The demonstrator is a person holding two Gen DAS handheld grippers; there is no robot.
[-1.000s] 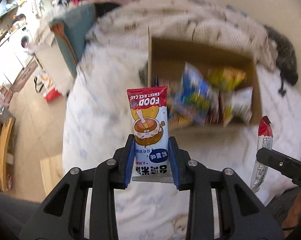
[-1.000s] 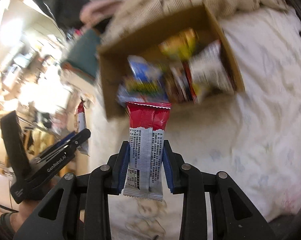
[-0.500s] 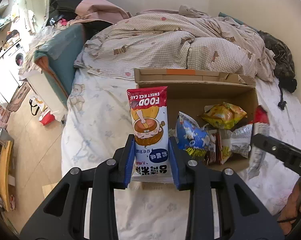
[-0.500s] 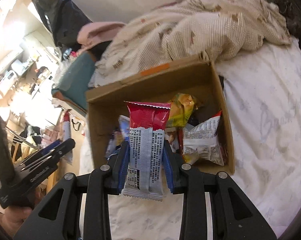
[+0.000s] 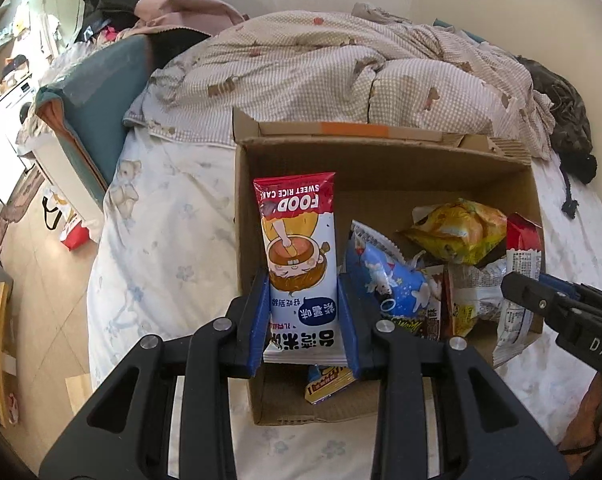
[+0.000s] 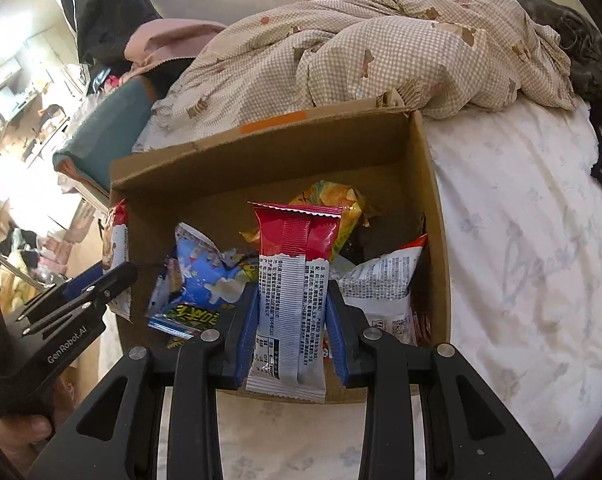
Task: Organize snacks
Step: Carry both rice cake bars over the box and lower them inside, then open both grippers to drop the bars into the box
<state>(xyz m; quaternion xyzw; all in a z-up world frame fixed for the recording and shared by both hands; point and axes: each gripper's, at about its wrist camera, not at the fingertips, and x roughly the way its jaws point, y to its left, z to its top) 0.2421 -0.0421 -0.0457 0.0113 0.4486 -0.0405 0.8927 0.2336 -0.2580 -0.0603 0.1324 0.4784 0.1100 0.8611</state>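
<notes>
My left gripper is shut on a red-and-white rice cake packet, held upright over the left side of an open cardboard box on the bed. My right gripper is shut on a second rice cake packet, its printed back facing me, over the box's near edge. Inside lie a blue snack bag, a yellow bag and a white bag. Each gripper shows in the other's view: the right gripper and the left gripper.
The box sits on a white printed bedsheet. A rumpled checked quilt lies behind it. A dark garment lies at the far right. A teal cushion stands at the bed's left edge, with floor below.
Both grippers have moved in toward the box with their packets; the box now lies closer and lower in both views. Both grips are unchanged.
</notes>
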